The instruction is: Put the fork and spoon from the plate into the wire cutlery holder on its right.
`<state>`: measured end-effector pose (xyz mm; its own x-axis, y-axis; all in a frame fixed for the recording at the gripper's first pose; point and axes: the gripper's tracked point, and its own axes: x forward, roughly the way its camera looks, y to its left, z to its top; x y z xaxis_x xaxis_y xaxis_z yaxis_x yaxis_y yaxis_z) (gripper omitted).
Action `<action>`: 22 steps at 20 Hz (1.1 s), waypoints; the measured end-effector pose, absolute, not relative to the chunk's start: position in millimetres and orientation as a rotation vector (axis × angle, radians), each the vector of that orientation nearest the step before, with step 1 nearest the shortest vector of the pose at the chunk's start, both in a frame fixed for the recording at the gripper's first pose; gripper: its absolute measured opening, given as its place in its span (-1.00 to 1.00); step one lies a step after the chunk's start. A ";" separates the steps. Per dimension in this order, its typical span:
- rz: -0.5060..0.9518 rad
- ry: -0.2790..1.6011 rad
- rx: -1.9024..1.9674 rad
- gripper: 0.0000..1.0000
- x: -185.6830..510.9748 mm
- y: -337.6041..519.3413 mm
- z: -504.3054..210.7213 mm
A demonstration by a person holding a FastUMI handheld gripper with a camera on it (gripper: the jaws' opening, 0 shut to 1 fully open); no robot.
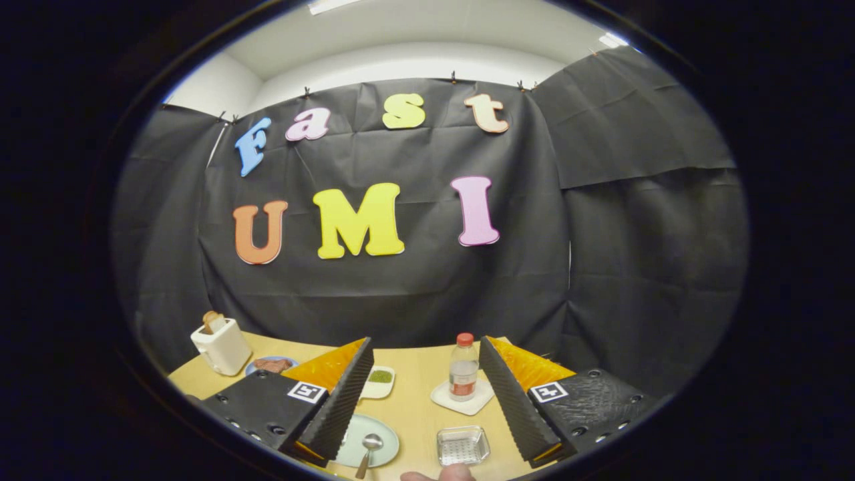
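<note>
Your gripper (424, 394): jaws wide apart, holding nothing. Between its fingers, nearest: spoon (368, 449) on plate (386, 442), holder (462, 445) to its right, apart. Beyond: bottle (463, 368) on coaster (462, 399); dish (378, 382); toaster (221, 344) far left

Shiny metal spoon (369, 449) on glossy plate (386, 442); matt wooden table (414, 401).

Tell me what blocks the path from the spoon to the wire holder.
Nothing visible does. The spoon lies on the plate, with bare table between it and the wire holder to its right. The tool is open above them.
</note>
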<state>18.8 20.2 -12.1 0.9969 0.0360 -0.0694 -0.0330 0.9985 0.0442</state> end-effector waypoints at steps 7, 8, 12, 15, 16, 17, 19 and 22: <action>0.055 0.076 0.032 0.93 15.5 26.0 -10.9; 0.056 0.080 0.026 0.93 14.7 27.0 -11.0; 0.083 0.080 0.006 0.93 8.9 36.2 -5.4; 0.111 0.085 -0.010 0.93 2.7 44.0 -6.3; 0.116 0.086 -0.013 0.93 2.2 45.3 -6.3; 0.124 0.084 -0.011 0.92 0.8 48.2 -4.5; 0.129 0.081 -0.008 0.92 -0.9 51.6 -1.5; 0.149 0.102 -0.033 0.92 -7.9 64.3 -3.1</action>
<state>-7.9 64.3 -3.1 0.9838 0.1464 -0.1036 -0.1498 0.9884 -0.0253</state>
